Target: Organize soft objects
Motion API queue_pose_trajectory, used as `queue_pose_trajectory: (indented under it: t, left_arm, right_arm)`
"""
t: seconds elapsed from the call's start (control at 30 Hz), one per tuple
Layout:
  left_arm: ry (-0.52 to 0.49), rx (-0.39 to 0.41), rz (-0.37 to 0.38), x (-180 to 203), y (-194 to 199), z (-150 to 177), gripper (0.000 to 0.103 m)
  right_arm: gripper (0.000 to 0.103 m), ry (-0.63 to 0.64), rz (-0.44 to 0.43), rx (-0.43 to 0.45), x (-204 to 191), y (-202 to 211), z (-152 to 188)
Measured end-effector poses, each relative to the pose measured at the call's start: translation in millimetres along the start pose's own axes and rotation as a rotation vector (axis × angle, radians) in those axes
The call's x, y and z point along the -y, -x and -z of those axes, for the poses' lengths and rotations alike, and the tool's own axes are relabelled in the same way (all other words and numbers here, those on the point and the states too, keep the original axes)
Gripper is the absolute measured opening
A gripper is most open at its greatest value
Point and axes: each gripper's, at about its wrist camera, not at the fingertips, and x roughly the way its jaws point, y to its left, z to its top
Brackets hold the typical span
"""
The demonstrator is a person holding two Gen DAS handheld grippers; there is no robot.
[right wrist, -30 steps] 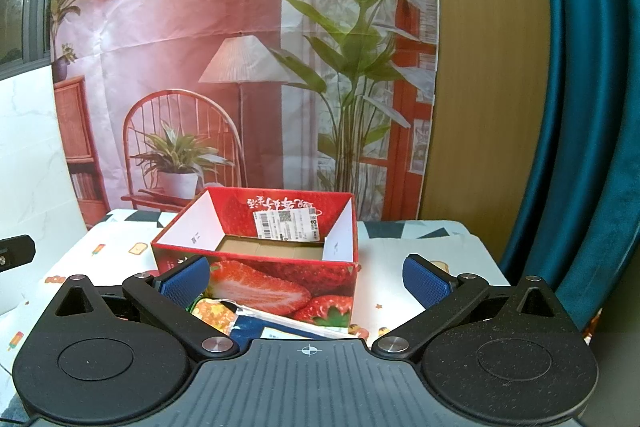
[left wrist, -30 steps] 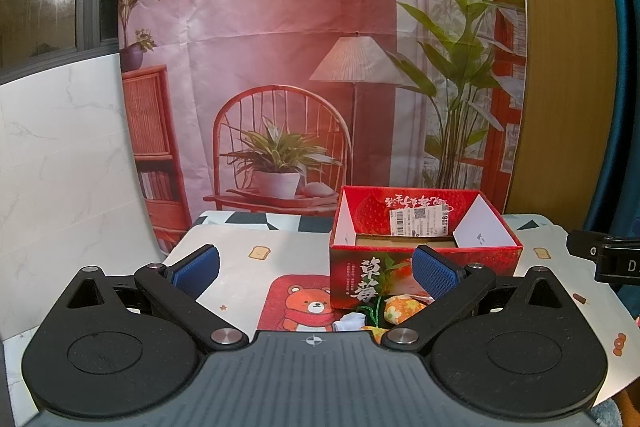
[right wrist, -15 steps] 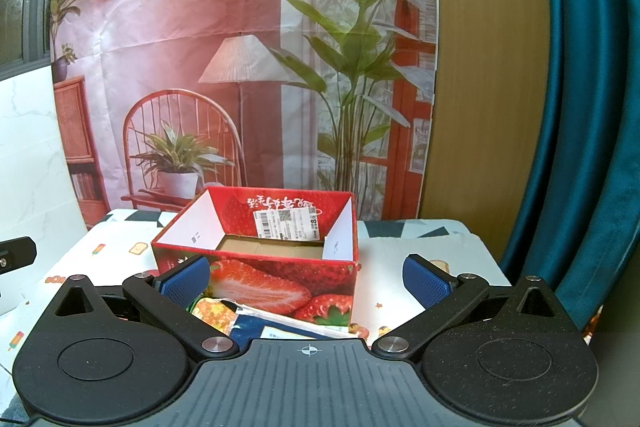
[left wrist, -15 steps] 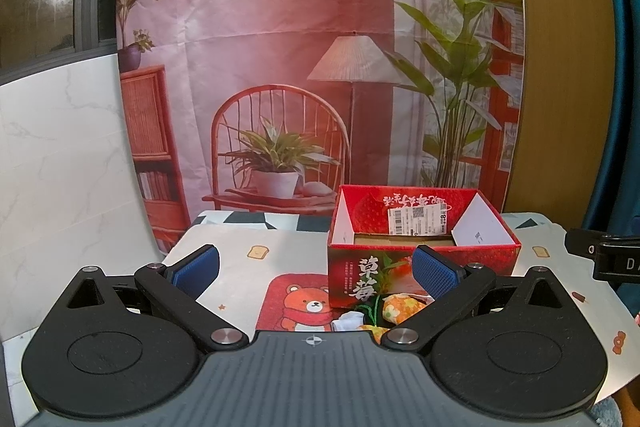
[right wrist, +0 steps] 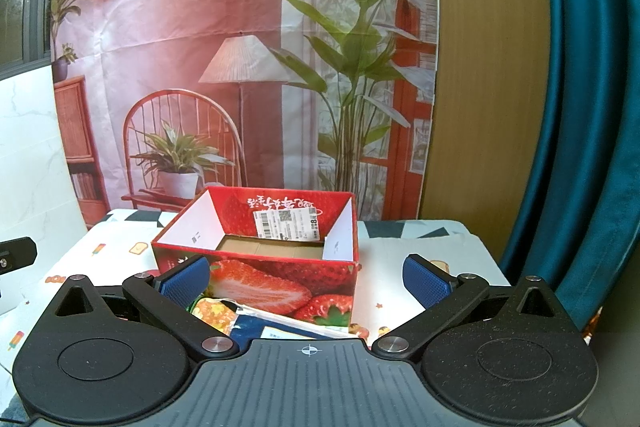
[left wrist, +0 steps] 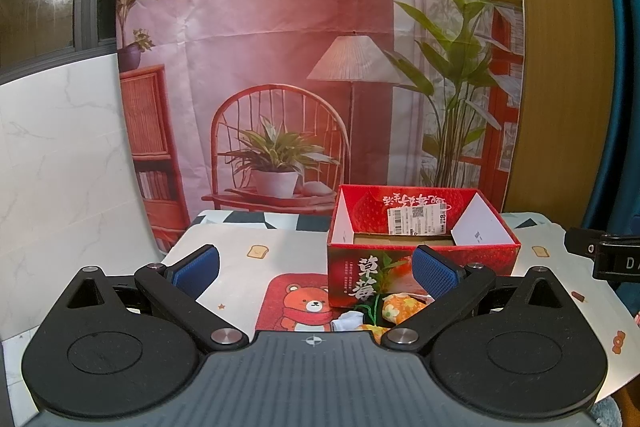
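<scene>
A printed fabric backdrop (left wrist: 280, 47) showing a pink room with a lamp, chair and plants is filling the upper half of both views. Below it, the desk (left wrist: 248, 251) under a pale cloth patterned with toast and bears is spreading across the lower middle. An open red cardboard box printed with strawberries (left wrist: 420, 251) is sitting right of centre in the left view and at centre in the right view (right wrist: 260, 267), its brown floor showing bare.

The left tool (left wrist: 316, 267) is hovering at the bottom of its frame with its blue-padded fingers spread wide, gripping nothing. The right tool (right wrist: 306, 281) is likewise spread and gripping nothing.

Just in front of the box, an orange flowered soft pouch (left wrist: 400, 307) and a small white soft item (left wrist: 350, 321) are lying on the desk.
</scene>
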Motion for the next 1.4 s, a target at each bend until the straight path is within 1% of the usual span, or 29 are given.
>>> queue_pose_trajectory:
  t: [1.0, 1.13, 1.27, 1.4]
  left_arm:
    - [0.007, -0.001, 0.001, 0.6, -0.3, 3.8, 0.103]
    - [0.008, -0.005, 0.017, 2.3, -8.4, 9.5, 0.103]
    - [-0.017, -0.032, 0.022, 10.6, -25.5, 18.9, 0.103]
    - [-0.032, -0.055, 0.027, 17.2, -45.2, 29.8, 0.103]
  right_arm:
    - [0.103, -0.001, -0.003, -0.001, -0.4, -0.5, 0.1]
    - [0.103, -0.028, -0.052, 0.023, 5.8, -3.5, 5.6]
    - [0.103, -0.049, -0.07, 0.035, 14.3, -15.3, 18.8]
    - [0.103, -0.102, -0.109, 0.004, 26.4, -36.7, 35.4]
